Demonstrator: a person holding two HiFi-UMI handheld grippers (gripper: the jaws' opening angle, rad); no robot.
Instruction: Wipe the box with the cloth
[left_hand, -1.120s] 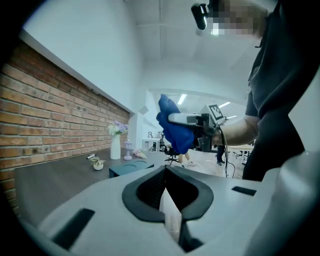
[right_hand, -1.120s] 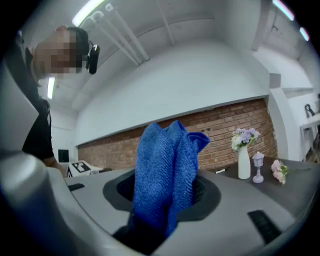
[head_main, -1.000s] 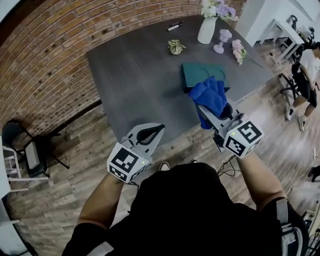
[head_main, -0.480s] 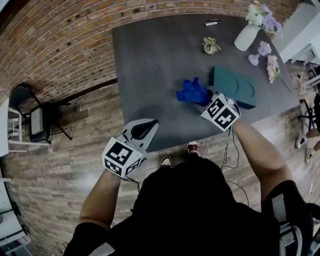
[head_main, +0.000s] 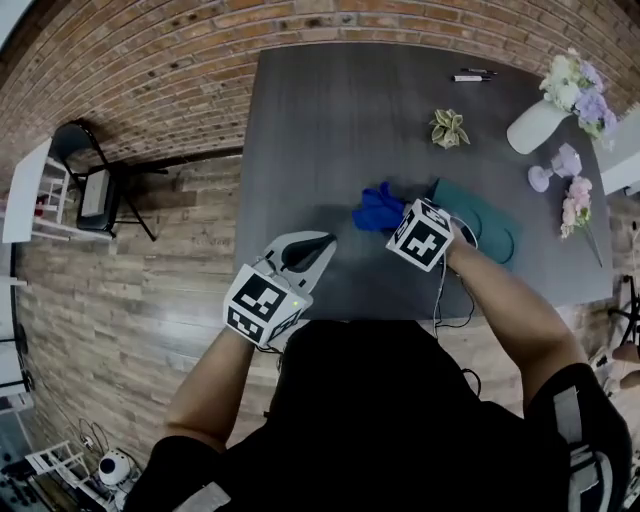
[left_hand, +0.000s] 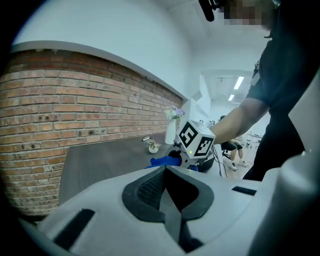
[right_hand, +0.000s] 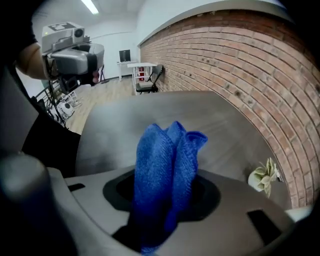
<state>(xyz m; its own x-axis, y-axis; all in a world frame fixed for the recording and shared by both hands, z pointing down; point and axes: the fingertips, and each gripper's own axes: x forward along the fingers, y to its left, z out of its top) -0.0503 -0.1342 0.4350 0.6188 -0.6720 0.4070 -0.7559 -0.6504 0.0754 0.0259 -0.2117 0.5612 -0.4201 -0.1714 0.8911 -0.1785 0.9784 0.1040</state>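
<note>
Head view: the right gripper (head_main: 392, 214) is clamping the cloth (head_main: 374, 207) beside the box (head_main: 482, 226). Left gripper view: the left gripper (left_hand: 168, 173) is sitting closed, empty. Right gripper view: the cloth is bunching limply. It looks soft and light, so any fold suits pinching.

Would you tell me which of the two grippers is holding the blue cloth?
The right gripper: the blue cloth is clamped between its jaws near the teal box, while the left gripper has its jaws together with nothing between them.
</note>
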